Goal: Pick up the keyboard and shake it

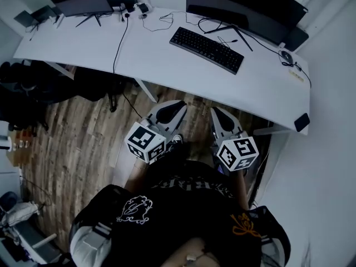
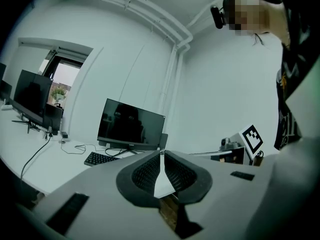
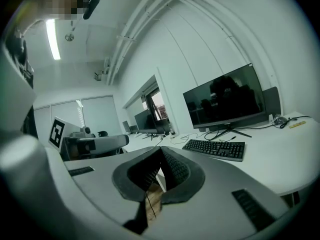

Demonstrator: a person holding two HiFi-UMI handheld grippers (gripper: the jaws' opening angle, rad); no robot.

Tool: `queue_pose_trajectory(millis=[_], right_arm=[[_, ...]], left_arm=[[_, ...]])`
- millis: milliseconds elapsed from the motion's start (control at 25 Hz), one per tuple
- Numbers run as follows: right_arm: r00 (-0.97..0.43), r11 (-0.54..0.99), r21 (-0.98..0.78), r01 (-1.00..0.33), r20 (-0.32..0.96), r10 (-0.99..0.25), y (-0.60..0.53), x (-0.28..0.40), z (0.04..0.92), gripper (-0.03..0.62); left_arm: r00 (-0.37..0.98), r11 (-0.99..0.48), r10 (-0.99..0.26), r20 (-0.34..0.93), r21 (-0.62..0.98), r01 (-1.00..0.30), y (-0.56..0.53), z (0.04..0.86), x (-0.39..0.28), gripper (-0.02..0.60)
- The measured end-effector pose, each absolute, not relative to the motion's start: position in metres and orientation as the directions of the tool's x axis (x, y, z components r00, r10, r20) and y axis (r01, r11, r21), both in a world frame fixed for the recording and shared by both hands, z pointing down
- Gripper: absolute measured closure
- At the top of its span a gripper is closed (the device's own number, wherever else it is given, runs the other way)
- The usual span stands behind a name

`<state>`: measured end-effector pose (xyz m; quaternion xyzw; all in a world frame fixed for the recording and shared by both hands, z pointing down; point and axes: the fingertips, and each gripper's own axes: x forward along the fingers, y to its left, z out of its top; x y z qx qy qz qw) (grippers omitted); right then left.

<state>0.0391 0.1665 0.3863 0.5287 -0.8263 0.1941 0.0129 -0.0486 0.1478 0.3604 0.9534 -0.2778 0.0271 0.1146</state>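
Observation:
A black keyboard [image 1: 207, 49] lies at an angle on the white desk [image 1: 167, 65], in front of a dark monitor [image 1: 245, 7]. Both grippers hang over the wooden floor, short of the desk's near edge and apart from the keyboard. My left gripper [image 1: 179, 103] is shut with nothing in it, and my right gripper [image 1: 214, 111] is shut and empty too. In the left gripper view the keyboard [image 2: 102, 158] shows far off to the left of the closed jaw tips [image 2: 161, 152]. The right gripper view has the keyboard [image 3: 215, 148] to the right of its tips [image 3: 161, 149].
A second monitor [image 1: 80, 1] stands at the desk's far left, with cables [image 1: 119, 38] trailing over the top. A mouse [image 1: 286, 55] and a dark phone [image 1: 302, 122] lie near the right end. Bags and clutter [image 1: 33, 88] sit on the floor at left.

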Motion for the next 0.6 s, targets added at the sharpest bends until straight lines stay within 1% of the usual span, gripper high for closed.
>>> queue_pose_trajectory(millis=[320, 600], right_arm=[[-0.382, 0.303, -0.296, -0.906, 0.261, -0.887, 0.088, 0.022, 0.392, 0.583], [-0.347, 0.259, -0.289, -0.922, 0.316, -0.883, 0.050, 0.013, 0.403, 0.583]], left_arm=[[0.869, -0.839, -0.484, 0.105, 0.226, -0.495, 0.066, 0.372, -0.073, 0.543], [0.866, -0.824, -0.485, 0.120, 0.270, -0.499, 0.022, 0.389, -0.097, 0.543]])
